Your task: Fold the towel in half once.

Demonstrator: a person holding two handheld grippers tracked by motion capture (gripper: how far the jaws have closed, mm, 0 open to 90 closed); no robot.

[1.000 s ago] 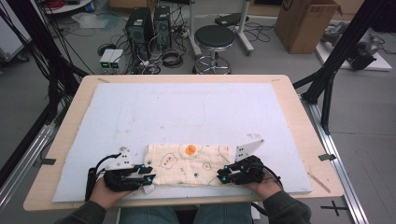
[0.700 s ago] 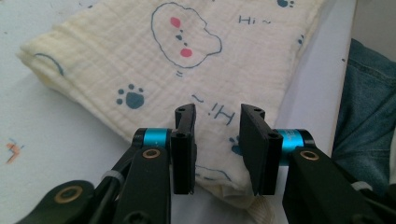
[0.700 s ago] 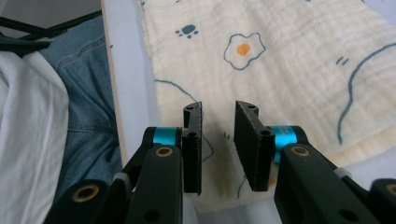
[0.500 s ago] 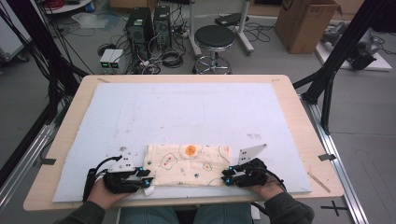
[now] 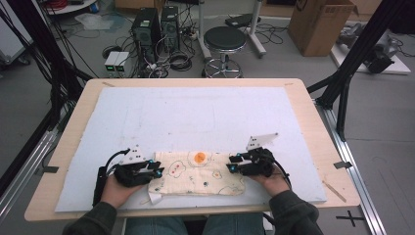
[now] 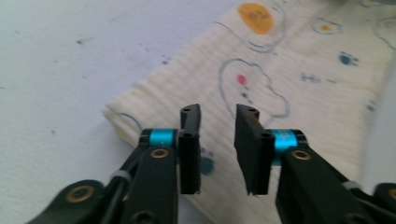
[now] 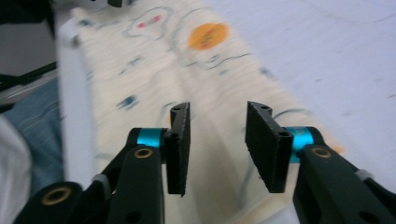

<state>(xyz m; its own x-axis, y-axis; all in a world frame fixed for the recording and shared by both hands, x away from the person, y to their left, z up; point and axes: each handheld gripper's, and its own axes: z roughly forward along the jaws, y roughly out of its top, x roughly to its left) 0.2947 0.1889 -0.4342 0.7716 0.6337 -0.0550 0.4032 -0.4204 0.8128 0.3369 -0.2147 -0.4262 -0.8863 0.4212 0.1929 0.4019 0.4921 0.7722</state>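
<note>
A cream cloth (image 5: pixel 200 176) printed with an orange disc (image 5: pixel 199 157) and egg shapes lies flat on the white mat near the table's front edge. My left gripper (image 5: pixel 157 169) hovers over the cloth's left end. Its jaws have just been closing and stand a narrow gap apart, with nothing pinched between the pads. In the left gripper view the left gripper (image 6: pixel 217 112) points across the cloth (image 6: pixel 289 74). My right gripper (image 5: pixel 230 165) is over the cloth's right end, open. In the right gripper view the right gripper (image 7: pixel 217 109) has the cloth (image 7: pixel 154 60) under its empty gap.
The white mat (image 5: pixel 195 112) covers most of the wooden table (image 5: pixel 318 122). On the floor beyond stand a black stool (image 5: pixel 225 39), computer towers (image 5: pixel 151 24) and a cardboard box (image 5: pixel 320 24). Black frame posts (image 5: pixel 352 58) rise at both sides.
Both hands have slid a little away from the table's front edge, along the cloth's ends. The gap between the left jaws has narrowed. The cloth lies as before.
</note>
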